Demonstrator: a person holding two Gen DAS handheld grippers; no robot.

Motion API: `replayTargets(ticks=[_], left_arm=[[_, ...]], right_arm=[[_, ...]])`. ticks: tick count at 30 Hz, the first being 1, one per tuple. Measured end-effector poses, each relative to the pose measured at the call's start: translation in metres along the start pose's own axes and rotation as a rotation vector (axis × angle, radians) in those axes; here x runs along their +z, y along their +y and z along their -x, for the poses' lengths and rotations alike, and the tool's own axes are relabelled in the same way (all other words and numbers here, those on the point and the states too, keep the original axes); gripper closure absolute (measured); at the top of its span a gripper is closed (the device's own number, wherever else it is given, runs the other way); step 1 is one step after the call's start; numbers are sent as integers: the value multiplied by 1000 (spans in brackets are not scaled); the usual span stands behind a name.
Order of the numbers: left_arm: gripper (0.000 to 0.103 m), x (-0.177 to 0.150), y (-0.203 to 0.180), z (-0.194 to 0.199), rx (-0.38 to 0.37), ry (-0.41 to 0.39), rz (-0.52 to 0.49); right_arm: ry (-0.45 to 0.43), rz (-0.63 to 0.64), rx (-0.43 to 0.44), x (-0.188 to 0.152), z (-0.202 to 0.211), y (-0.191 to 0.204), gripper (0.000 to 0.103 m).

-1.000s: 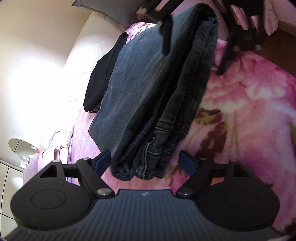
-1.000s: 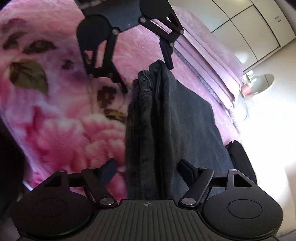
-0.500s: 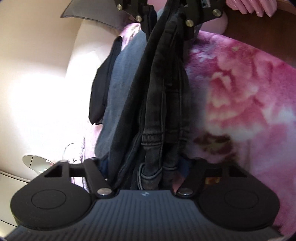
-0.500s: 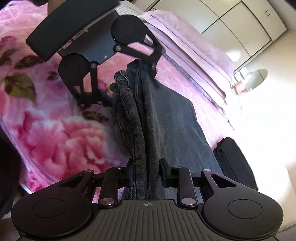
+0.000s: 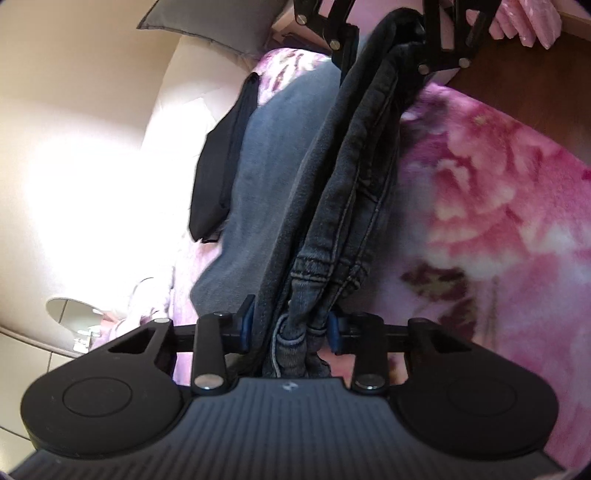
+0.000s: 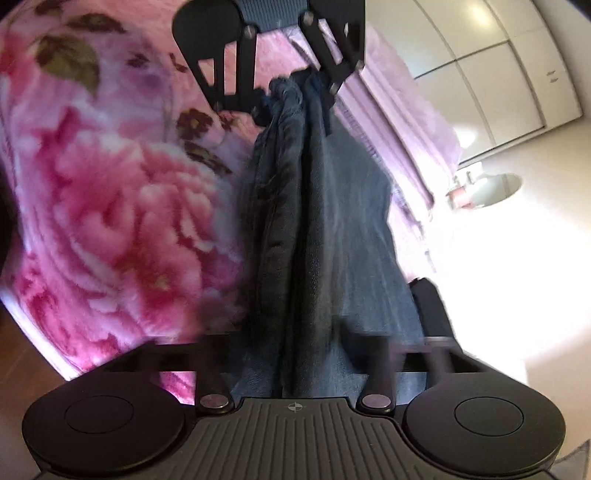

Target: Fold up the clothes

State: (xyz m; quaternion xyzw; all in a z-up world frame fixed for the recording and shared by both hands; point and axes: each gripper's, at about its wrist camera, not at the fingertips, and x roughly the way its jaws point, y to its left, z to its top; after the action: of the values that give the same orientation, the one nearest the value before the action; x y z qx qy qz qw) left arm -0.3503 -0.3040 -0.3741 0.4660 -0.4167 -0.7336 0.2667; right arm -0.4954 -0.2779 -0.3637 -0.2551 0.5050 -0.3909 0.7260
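Note:
Dark grey folded jeans (image 5: 351,177) stretch between my two grippers above a pink flowered blanket (image 5: 480,184). My left gripper (image 5: 289,326) is closing, its blue pads pressing the hem end of the bundle. In the left wrist view my right gripper (image 5: 391,55) clamps the far end at the top. In the blurred right wrist view the right gripper (image 6: 299,343) is shut on the jeans (image 6: 321,221), with the left gripper (image 6: 293,107) holding the far end. The gripped edge is lifted; the lower layer hangs toward the blanket (image 6: 110,203).
A black folded garment (image 5: 221,173) lies beside the jeans near the bed's bright edge, also seen as the black garment (image 6: 428,302). A grey pillow (image 5: 207,26) sits at the far end. White wardrobe doors (image 6: 480,74) and a round mirror (image 6: 495,188) stand beyond the bed.
Both grippers went from wide open around the jeans' ends to closed on them. The gripped edge has lifted off the blanket and bunched into a narrow ridge.

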Motion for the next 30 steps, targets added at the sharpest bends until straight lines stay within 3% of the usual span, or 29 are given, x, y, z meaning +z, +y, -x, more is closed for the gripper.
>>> replayTargets(ticks=[4,9,13,16,18,21,30], left_arm=[[70,-19,35,19,64,47,39],[70,-53,64,87,169,198,80],[70,-70,24,163,172,381,137],[67,-82,-32,188,48,484,236],[67,-87,-66,195,-35,524,285],[65,-81,-95,197,-17,539,278],[59,-78,-97,211,23,557,399]], right_arm=[[-96,39,-43,24,-4,-37,79],[-288,104,-85,83,-2,-80,79],[-464,180,41,121,15,-58,79],[-530,272,168,138,18,-14,78],[-506,336,241,142,17,15,76],[-436,376,278,140,20,41,70],[-316,220,254,124,71,42,70]])
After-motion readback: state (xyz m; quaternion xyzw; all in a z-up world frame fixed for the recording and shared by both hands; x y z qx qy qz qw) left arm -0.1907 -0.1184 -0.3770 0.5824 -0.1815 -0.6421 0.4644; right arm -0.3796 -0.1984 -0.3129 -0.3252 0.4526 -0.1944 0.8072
